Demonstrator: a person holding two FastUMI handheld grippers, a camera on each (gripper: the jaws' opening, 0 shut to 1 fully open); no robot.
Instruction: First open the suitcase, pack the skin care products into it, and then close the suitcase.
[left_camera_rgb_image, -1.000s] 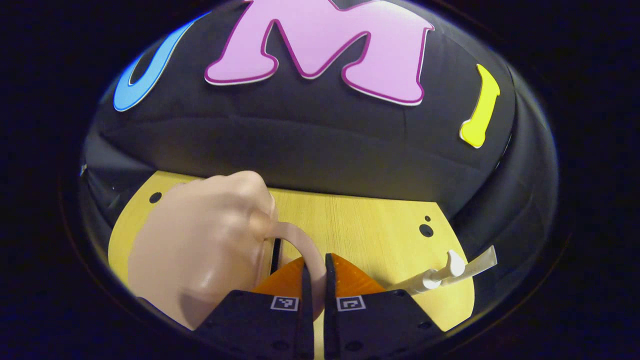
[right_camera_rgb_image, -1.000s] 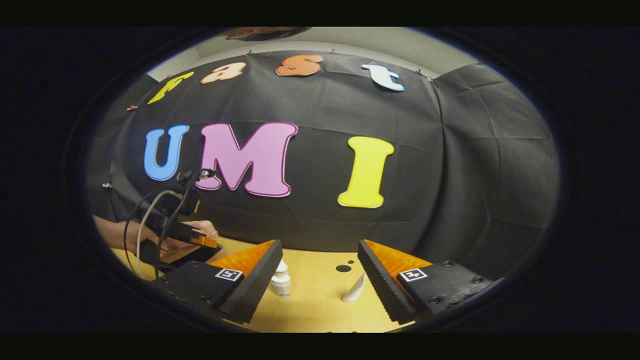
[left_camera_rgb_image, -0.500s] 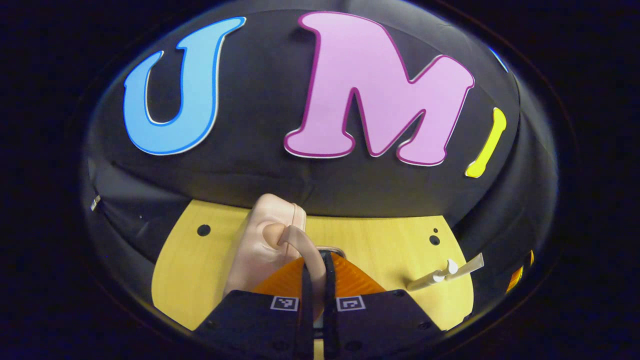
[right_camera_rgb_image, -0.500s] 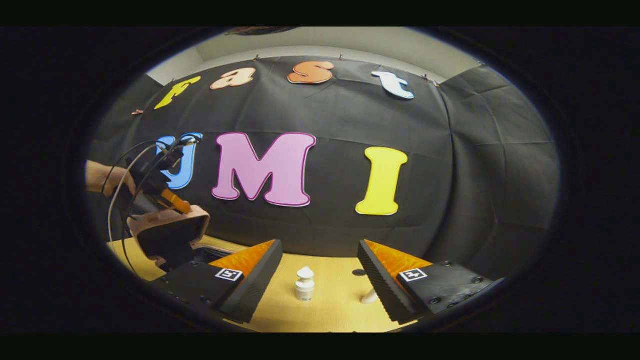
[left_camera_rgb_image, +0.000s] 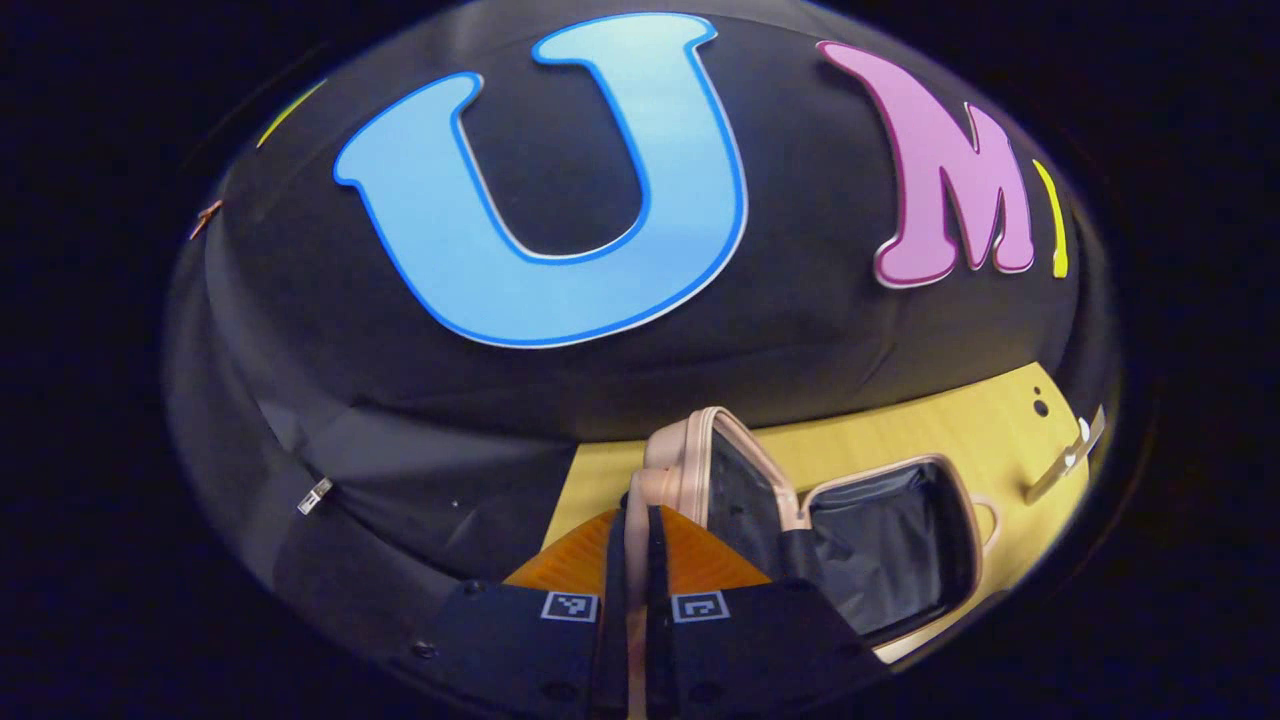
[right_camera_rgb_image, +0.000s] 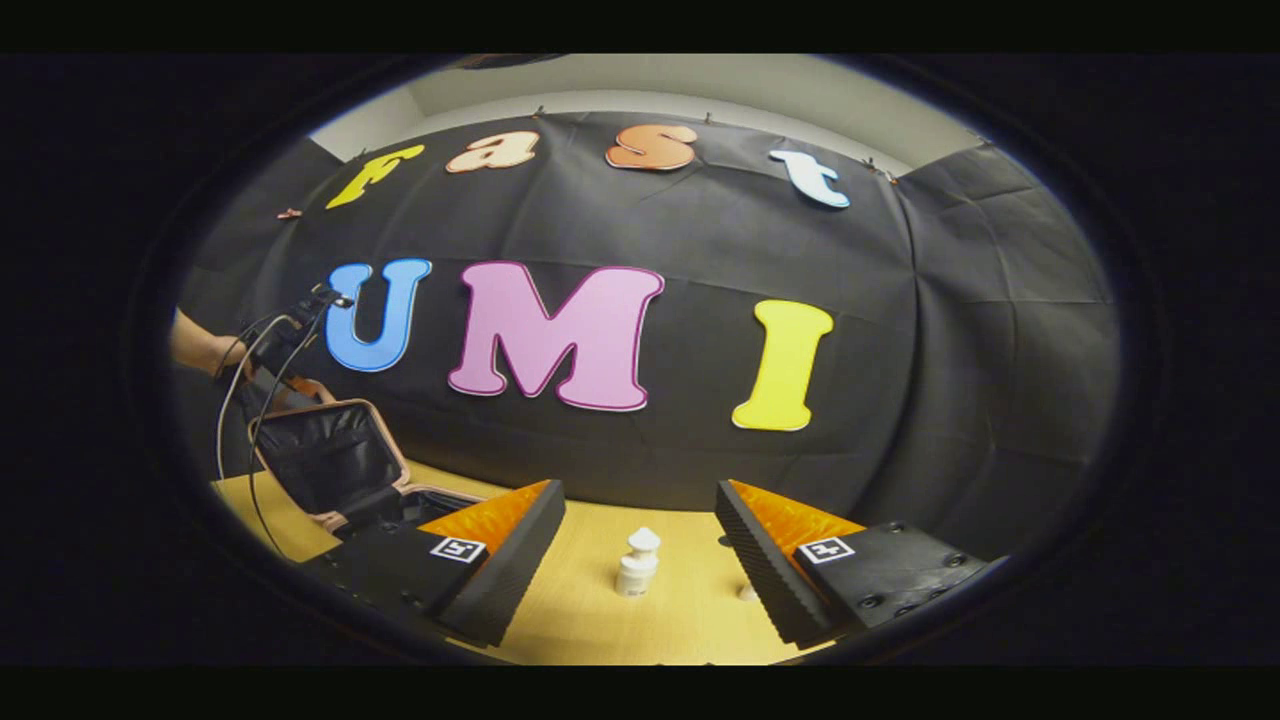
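Observation:
My left gripper (left_camera_rgb_image: 637, 515) is shut on the pink handle (left_camera_rgb_image: 637, 492) of the suitcase lid (left_camera_rgb_image: 700, 470), which stands nearly upright. To its right lies the open base (left_camera_rgb_image: 890, 540) with black lining. A white pump bottle (left_camera_rgb_image: 1065, 462) lies on the table beyond it. In the right gripper view the raised lid (right_camera_rgb_image: 330, 455) shows at the left, with the left gripper (right_camera_rgb_image: 285, 350) at its top edge. My right gripper (right_camera_rgb_image: 640, 487) is open above the table. A white bottle (right_camera_rgb_image: 637, 563) stands ahead of its fingers. A second white item (right_camera_rgb_image: 745, 592) peeks from behind the right finger.
The yellow wooden table (right_camera_rgb_image: 600, 620) carries everything and has small dark holes (left_camera_rgb_image: 1040, 407) near its far edge. The black cloth wall rises close behind it. A hand (right_camera_rgb_image: 195, 345) and cables (right_camera_rgb_image: 235, 420) hang at the left by the lid.
The left gripper has swung up and to the left with the handle, lifting the lid from nearly closed to upright, so the lined base now shows. The right gripper has barely shifted.

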